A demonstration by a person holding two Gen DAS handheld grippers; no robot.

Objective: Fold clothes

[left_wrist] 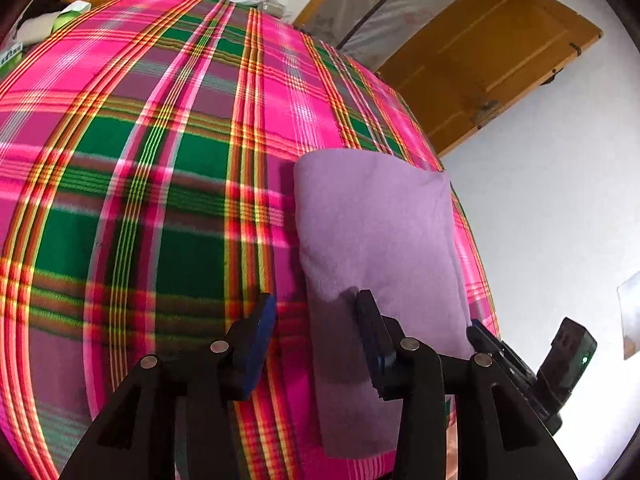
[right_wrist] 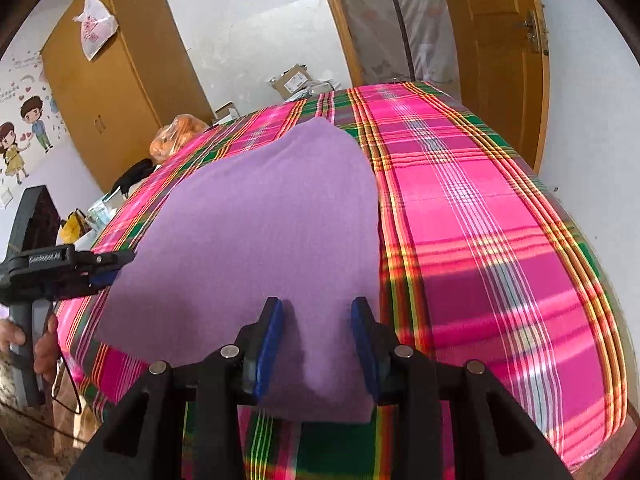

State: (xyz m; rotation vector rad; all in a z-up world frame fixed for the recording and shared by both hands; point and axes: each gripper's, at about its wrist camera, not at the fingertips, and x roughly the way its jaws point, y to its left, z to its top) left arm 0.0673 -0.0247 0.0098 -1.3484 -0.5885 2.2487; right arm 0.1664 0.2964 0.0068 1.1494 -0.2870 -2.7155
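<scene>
We found the folded lilac garment (right_wrist: 256,240) lying flat on a pink, green and yellow plaid bedcover (right_wrist: 500,240), near the bed's near edge, its near corner reaching almost to that edge. Through the right wrist camera, our right gripper (right_wrist: 317,348) hovered low over that near corner with its blue-padded fingers (right_wrist: 267,344) spread apart, cloth showing between them but nothing pinched. At the left of that view, our left gripper (right_wrist: 110,266) reached in from the side, its tips at the garment's left edge, and a hand (right_wrist: 44,348) held its grey handle below. Through the left wrist camera, the left gripper (left_wrist: 316,340) also stood open, one finger above the plaid cover and the other above the lilac cloth (left_wrist: 380,240), straddling the garment's edge; we could not tell whether either pad touched the fabric. The right gripper (left_wrist: 504,352) showed at the near right of that view, beyond the garment's other side, with a green light on its body. At the far side of the bed lay an orange plastic bag (right_wrist: 178,136) and a cardboard box (right_wrist: 294,78). A wooden wardrobe (right_wrist: 112,80) stood at the far left with a white bag (right_wrist: 94,26) hanging on it, and a wooden door (right_wrist: 496,48) stood open at the far right.
</scene>
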